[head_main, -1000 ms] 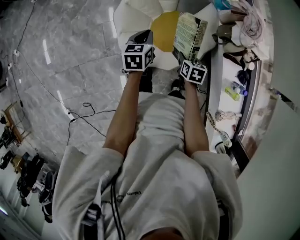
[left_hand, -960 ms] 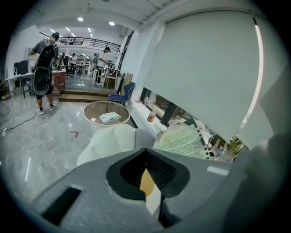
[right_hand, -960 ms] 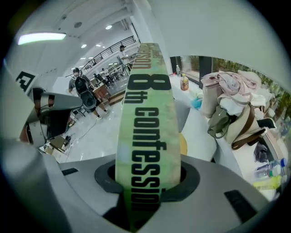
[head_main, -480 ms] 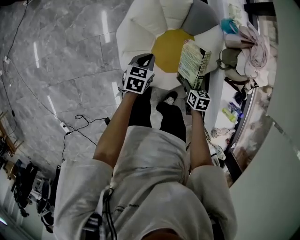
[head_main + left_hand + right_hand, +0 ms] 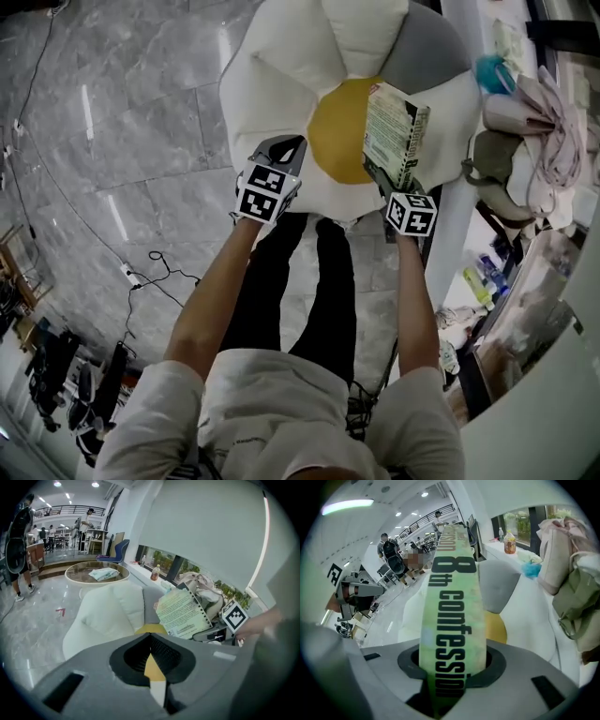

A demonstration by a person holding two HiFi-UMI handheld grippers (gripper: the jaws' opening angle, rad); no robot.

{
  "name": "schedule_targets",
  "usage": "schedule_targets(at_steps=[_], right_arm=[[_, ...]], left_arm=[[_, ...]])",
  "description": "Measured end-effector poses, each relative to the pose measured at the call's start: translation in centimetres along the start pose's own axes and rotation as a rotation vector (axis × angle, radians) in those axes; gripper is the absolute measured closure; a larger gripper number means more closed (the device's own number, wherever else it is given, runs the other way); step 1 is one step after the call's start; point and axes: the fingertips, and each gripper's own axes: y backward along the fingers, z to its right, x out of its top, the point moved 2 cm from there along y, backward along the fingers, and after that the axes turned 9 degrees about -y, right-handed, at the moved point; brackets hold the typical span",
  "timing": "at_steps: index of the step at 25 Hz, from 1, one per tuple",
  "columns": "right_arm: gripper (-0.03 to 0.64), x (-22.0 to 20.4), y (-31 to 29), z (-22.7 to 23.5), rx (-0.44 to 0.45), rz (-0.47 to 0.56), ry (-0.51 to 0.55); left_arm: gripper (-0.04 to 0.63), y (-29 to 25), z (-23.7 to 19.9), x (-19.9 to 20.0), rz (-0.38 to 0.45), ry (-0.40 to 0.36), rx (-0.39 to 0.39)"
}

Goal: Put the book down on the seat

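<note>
Over the right side of the flower-shaped seat (image 5: 272,66), the book (image 5: 394,131) stands on its edge in the air, up above the yellow middle (image 5: 333,141) and the white petal beside it. The right gripper (image 5: 380,178) is squeezed tight on the book's lower end, with the green spine sticking up between its jaws. The book is not down on the seat yet.

Here is what could go wrong. The book is tall and held only at one end, so it could wobble or twist in the jaws. The seat looks soft and puffy. If the book is let go while it stands up like this, I think it could tip over and slide off a petal. It could fall on the floor or into the gap by the messy shelf (image 5: 525,141) on the right. Laying it flat and low first would be safer.

Both arms reach straight out in front of the person. The right arm is long and straight. The left gripper (image 5: 281,150) waits beside it over the seat's near edge. Its jaws look closed at the tips, with nothing in them, though only a thin slit shows.
</note>
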Motion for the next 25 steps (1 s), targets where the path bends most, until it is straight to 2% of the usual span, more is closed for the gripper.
schedule_targets(at_steps=[6,13,17,21,25], right_arm=[[0.456,-1.0,-8.0,3.7,0.083,0.046,-0.140],[0.456,-1.4,-14.5,5.9,0.259,0.095,-0.313],[0.456,-1.1,-19.0,6.7,0.368,0.151,-0.505],[0.456,-1.1,-22.0,7.7,0.482,0.192,-0.697],[0.456,-2.0,-24.1,8.1,0.551,0.184,-0.746]], left_arm=[[0.586,-9.5,0.5,-2.9,-0.040,-0.104,-0.039],[0.586,-19.9,1.4,-3.5,-0.003,-0.123,-0.031],[0.586,-25.2,1.0,-5.3,-0.003,-0.138,-0.028],[0.586,-29.4,0.9,-6.8,-0.005,-0.117,-0.025],[0.586,-32.6,1.1,-8.0,-0.011,-0.099,-0.033]])
